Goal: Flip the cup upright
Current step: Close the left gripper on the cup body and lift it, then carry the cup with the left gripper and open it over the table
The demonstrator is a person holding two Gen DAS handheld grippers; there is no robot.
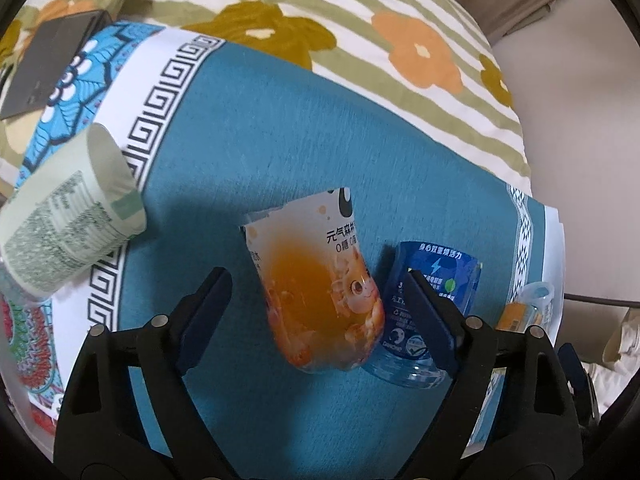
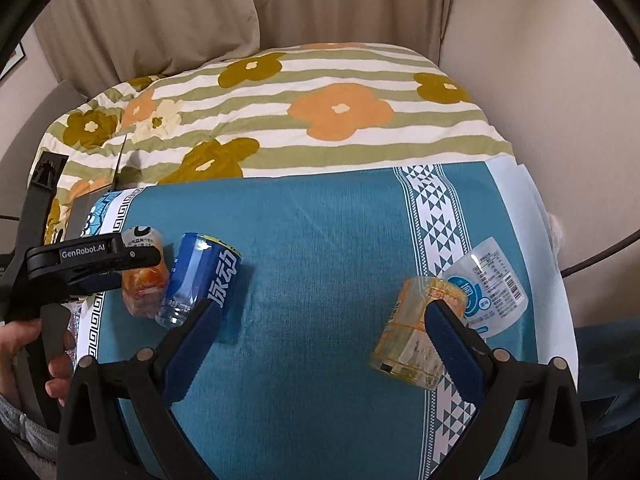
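An orange-printed clear cup (image 1: 320,292) lies on its side on the blue mat (image 1: 280,120), between the fingers of my open left gripper (image 1: 316,280), untouched. A blue-labelled cup (image 1: 428,312) lies beside it, against the right finger. A pale green paper cup (image 1: 72,216) lies at the left. In the right wrist view the orange cup (image 2: 144,276) and blue cup (image 2: 200,276) lie at the left under the left gripper. A yellow clear cup (image 2: 416,336) and a white-blue cup (image 2: 488,284) lie at the right. My right gripper (image 2: 324,312) is open and empty above the mat.
The mat (image 2: 320,220) lies on a flowered striped bedspread (image 2: 320,120). A dark flat box (image 1: 48,64) sits at the mat's far left corner. A wall and curtain stand behind the bed. A cable (image 2: 600,256) runs at the right edge.
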